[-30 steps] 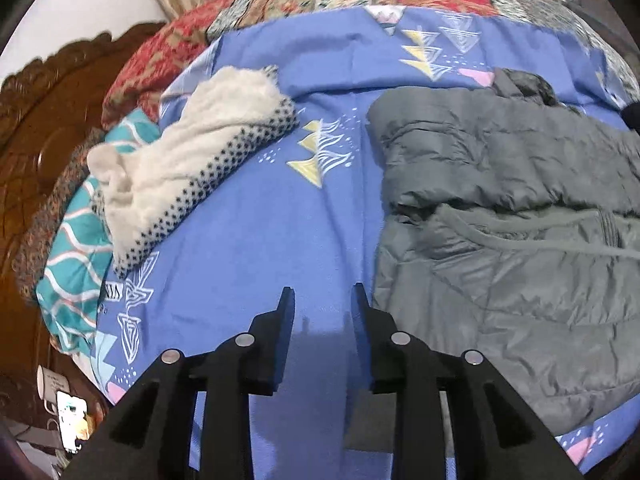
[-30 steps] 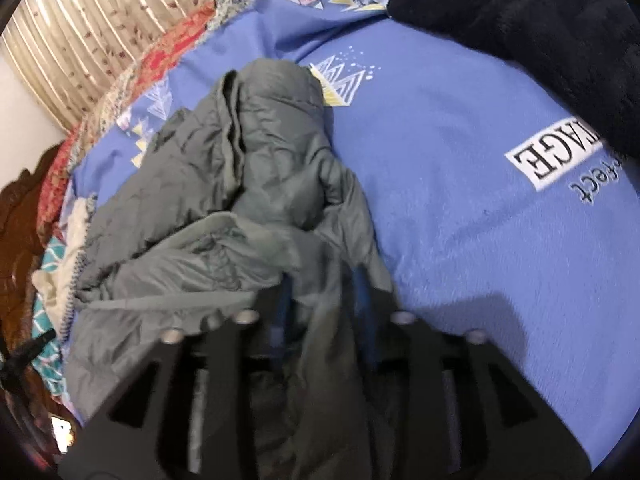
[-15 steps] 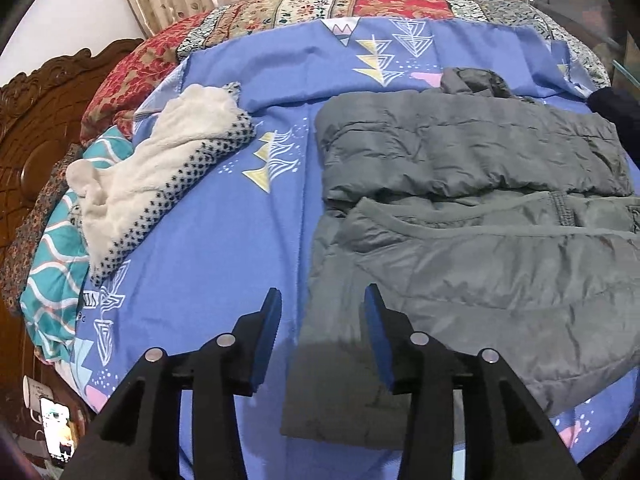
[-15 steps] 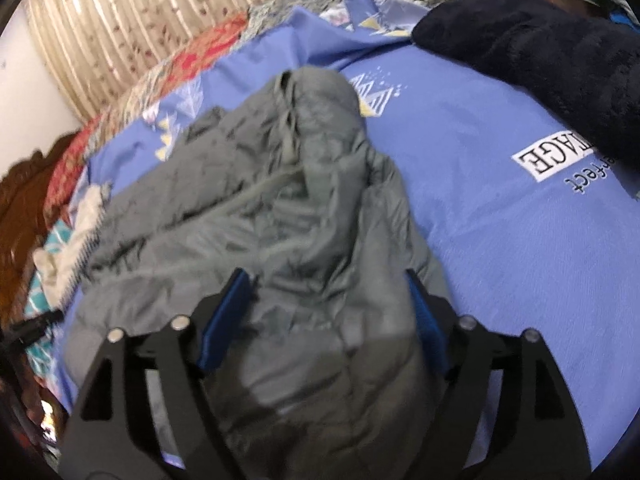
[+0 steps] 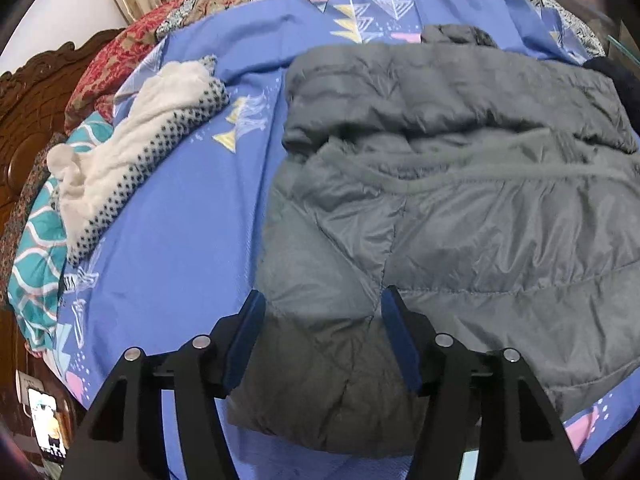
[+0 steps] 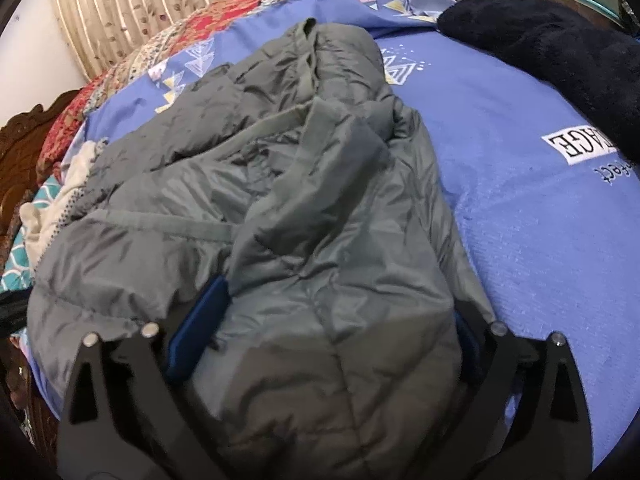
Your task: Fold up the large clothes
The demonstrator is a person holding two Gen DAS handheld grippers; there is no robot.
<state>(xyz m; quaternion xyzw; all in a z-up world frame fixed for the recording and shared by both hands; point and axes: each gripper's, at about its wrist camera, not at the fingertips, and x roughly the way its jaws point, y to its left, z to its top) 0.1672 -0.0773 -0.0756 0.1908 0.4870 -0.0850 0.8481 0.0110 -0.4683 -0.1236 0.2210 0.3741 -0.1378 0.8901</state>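
A grey quilted puffer jacket [image 5: 460, 208] lies partly folded on the blue bedsheet [image 5: 168, 248]. It also fills the middle of the right wrist view [image 6: 312, 208]. My left gripper [image 5: 322, 312] is open, its fingers spread over the jacket's near left corner. My right gripper [image 6: 340, 312] is wide open with a fold of the jacket lying between its fingers [image 6: 200, 328]; the right fingertip is mostly hidden by the cloth.
A white fleece garment with a dotted edge [image 5: 132, 152] lies left of the jacket, by a teal patterned cloth [image 5: 36, 264]. A dark navy fleece [image 6: 560, 56] lies at the far right. A carved wooden headboard [image 5: 24, 112] and curtains [image 6: 132, 4] border the bed.
Both grippers opened wider. The left moved right, over the jacket's corner. The right, shut on the jacket a second ago, let it go; the fold now lies loose between its fingers.
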